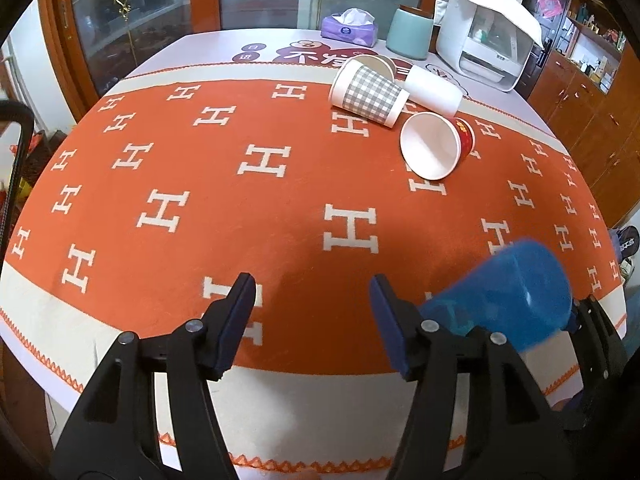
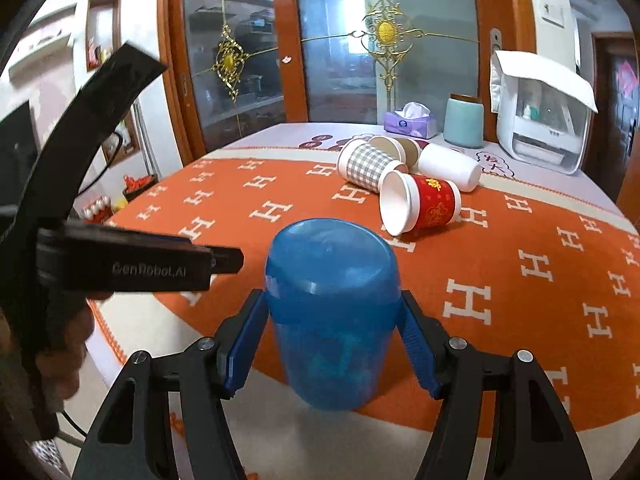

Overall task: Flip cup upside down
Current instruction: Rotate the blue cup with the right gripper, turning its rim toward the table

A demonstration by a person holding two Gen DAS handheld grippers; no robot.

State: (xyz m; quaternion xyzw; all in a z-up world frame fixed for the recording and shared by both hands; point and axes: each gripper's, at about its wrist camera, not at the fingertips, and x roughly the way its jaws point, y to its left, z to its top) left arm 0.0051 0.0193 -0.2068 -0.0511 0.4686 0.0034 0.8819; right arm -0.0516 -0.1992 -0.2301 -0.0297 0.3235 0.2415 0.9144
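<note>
Our left tool (image 1: 312, 304) hangs released over the near part of the orange H-patterned cloth (image 1: 248, 208) on the counter (image 2: 280, 132), with nothing between its blue pads. Right of it, our right tool (image 2: 334, 338) is clenched on the translucent blue cup (image 2: 332, 312), one pad pressed to each side; the cup sits between them with its closed base facing up, above the cloth's near edge. Farther back and right, a plaid cup (image 2: 370, 168), a white cup (image 2: 450, 166) and a red cup (image 2: 424, 206) lie tipped over together.
</note>
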